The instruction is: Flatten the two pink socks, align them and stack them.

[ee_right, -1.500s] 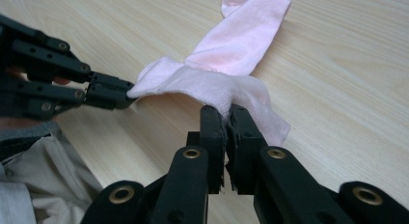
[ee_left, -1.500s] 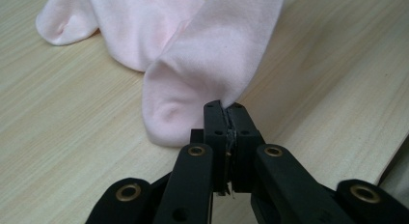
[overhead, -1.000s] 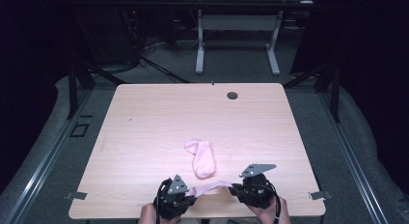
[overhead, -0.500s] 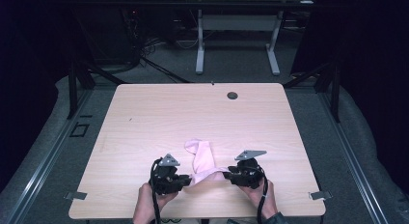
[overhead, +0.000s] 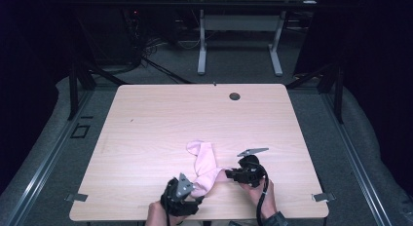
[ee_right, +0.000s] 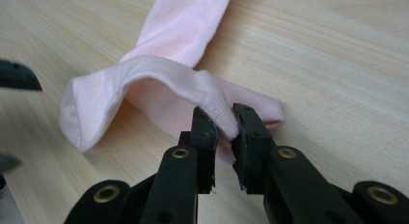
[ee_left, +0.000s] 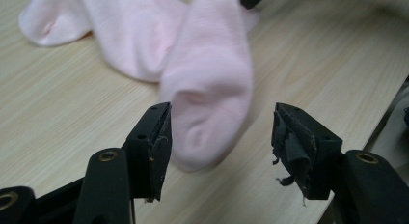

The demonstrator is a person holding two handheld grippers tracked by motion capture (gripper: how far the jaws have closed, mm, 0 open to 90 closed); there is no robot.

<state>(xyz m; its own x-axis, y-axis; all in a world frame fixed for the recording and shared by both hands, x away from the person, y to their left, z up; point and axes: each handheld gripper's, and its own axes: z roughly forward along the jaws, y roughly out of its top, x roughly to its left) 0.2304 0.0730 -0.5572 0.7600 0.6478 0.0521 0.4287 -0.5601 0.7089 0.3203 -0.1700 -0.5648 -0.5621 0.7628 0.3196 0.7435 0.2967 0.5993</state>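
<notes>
A pale pink sock (overhead: pixel 203 163) lies on the wooden table (overhead: pixel 146 119), near its front edge. In the left gripper view, one rounded end of the sock (ee_left: pixel 207 84) rests on the wood between the jaws of my left gripper (ee_left: pixel 219 137). These jaws have just been opening and stand apart without touching the fabric. My right gripper (ee_right: pixel 225 122) is shut on a folded ribbed edge of the sock (ee_right: pixel 164 79), lifting it slightly; its jaws have just been closing. From above, my left gripper (overhead: pixel 194 188) and right gripper (overhead: pixel 228 175) flank the sock's near end.
The table's front edge runs just behind both hands. A dark round grommet (overhead: pixel 234 96) sits near the far edge. Beyond the table stands a white table frame (overhead: pixel 238 46) on grey carpet. Metal brackets (overhead: pixel 322 197) mark the front corners.
My left gripper has let go of the sock, opened and drawn back toward the front edge. The right gripper keeps its hold and has barely moved since half a second ago.
</notes>
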